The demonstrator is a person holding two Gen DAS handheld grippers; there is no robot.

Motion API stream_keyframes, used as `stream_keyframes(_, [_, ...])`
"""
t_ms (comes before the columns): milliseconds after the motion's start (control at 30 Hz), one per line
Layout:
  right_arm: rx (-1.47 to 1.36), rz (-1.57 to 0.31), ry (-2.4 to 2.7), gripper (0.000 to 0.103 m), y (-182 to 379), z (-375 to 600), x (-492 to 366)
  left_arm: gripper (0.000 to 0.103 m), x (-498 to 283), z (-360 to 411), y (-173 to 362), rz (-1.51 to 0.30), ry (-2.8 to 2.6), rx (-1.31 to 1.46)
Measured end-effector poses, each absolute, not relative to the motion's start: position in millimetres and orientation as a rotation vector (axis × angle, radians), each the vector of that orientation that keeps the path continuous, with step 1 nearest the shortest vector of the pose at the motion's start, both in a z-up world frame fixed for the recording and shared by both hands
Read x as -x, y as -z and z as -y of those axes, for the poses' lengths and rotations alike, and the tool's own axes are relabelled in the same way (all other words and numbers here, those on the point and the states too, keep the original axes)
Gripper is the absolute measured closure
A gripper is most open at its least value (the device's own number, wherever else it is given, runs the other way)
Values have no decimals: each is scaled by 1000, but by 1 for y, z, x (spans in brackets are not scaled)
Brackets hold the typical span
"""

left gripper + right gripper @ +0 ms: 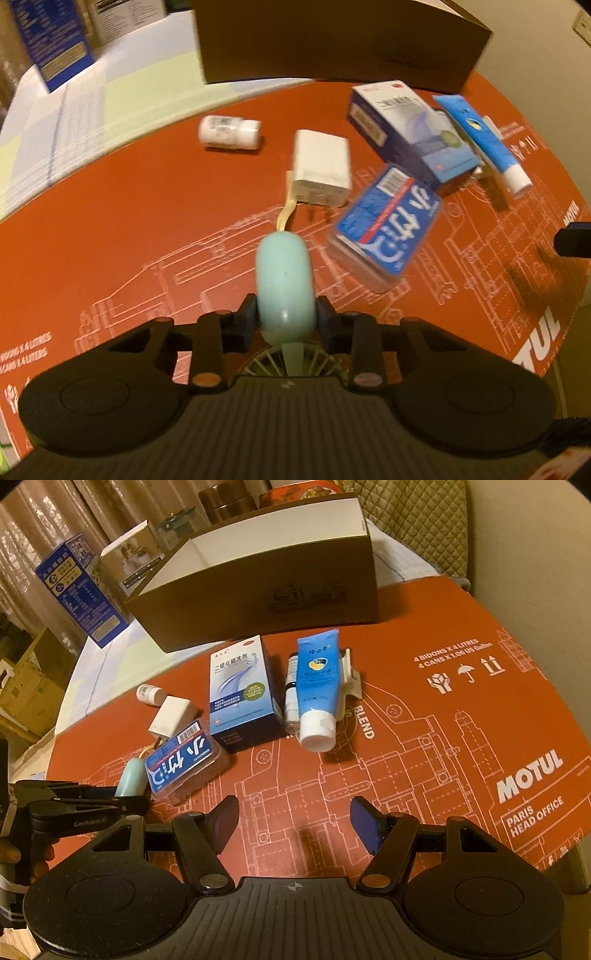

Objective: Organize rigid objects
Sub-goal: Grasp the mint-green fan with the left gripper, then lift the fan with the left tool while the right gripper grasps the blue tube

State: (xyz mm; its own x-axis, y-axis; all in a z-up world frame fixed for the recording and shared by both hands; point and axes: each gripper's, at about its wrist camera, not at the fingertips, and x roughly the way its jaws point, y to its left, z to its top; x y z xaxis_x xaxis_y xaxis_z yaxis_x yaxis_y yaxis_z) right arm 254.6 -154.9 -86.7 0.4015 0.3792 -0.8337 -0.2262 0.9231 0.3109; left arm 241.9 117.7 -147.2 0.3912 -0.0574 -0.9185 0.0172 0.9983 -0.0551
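My left gripper (pixel 286 314) is shut on a mint-green oblong object (pixel 284 273), pads pressing its two sides just above the orange mat; the right wrist view shows this gripper (pixel 125 801) at the left. Beyond it lie a white charger (pixel 322 170), a white pill bottle (pixel 229 132), a flat blue pack (pixel 388 229), a blue-white medicine carton (pixel 240 690) and a blue tube (pixel 317 690) with a white cap. An open brown box (pixel 258 590) stands behind them. My right gripper (pixel 294 821) hovers open over bare mat, nothing between its fingers.
An orange printed cardboard mat (pixel 461 720) covers the table. A small spray bottle (pixel 291 690) and a white clip (pixel 351 679) flank the tube. A tall blue carton (pixel 81 594) and a photo-printed box (pixel 133 561) stand back left. A person's hand (pixel 11 853) holds the left gripper.
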Motion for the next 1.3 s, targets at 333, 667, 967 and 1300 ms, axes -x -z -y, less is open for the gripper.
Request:
stream_keyframes(333, [-149,-1108,-400,39,91,151,-267,74,-231,-150,144,-1194,-19,89])
stream_keyframes(667, [-134,-1108,-415,39,93,148,-279,75,-230,-142,141,-1161,-52,54])
stream_keyframes(967, [-136,-1080,-419,39,98,154,-291,75,-239,-137,100,-986,-66,48])
stream_keyframes(1300, [-104,-1029,-420,39,106,153,-316,75,-240,-126,85,-929,-76,51])
